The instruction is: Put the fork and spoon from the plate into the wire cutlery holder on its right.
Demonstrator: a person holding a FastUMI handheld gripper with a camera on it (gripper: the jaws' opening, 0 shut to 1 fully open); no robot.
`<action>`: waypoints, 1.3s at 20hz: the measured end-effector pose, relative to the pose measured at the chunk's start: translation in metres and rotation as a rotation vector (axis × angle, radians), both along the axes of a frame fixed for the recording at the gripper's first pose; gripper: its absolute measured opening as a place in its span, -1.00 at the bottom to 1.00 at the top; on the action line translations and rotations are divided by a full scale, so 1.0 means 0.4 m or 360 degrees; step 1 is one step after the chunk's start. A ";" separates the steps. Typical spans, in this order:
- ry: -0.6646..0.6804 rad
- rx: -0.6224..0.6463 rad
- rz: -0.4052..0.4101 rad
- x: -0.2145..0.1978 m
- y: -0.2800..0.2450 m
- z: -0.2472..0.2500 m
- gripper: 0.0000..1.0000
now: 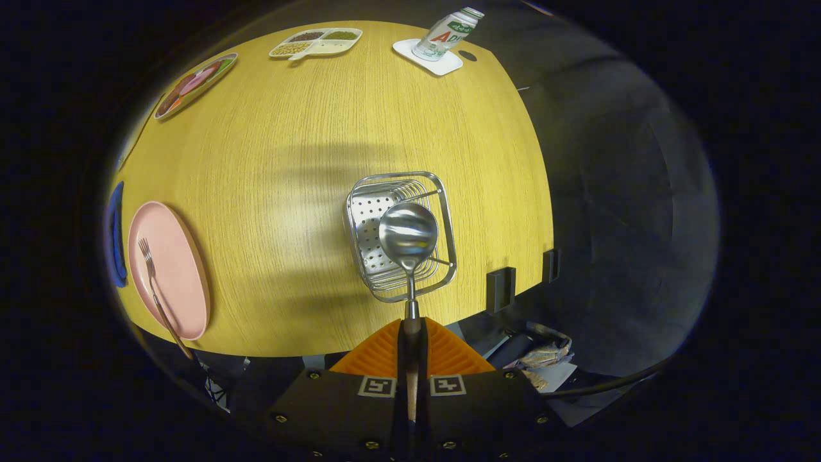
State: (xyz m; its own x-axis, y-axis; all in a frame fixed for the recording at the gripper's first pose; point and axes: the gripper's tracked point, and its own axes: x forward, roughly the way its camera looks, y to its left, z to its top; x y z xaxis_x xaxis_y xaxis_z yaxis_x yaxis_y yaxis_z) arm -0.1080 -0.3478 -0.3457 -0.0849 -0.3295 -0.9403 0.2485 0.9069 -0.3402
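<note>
The gripper (pixel 411 333), fingers clamped on the spoon (pixel 408 232), holds its bowl over the wire cutlery holder (pixel 449 221); lowering it squarely inside before release looks wisest.

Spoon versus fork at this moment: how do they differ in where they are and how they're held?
The spoon is clamped by its handle in the gripper, bowl over the wire cutlery holder; the fork lies free on the pink plate. The spoon is lifted; the fork rests flat. Both look like metal.
</note>
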 end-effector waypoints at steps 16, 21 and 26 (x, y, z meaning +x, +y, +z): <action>0.0035 -0.0010 0.0033 0.031 -0.017 0.001 -0.67; -0.0150 0.0010 0.0009 0.064 0.010 0.013 0.42; -0.0239 -0.0015 0.0018 0.094 0.031 0.044 0.92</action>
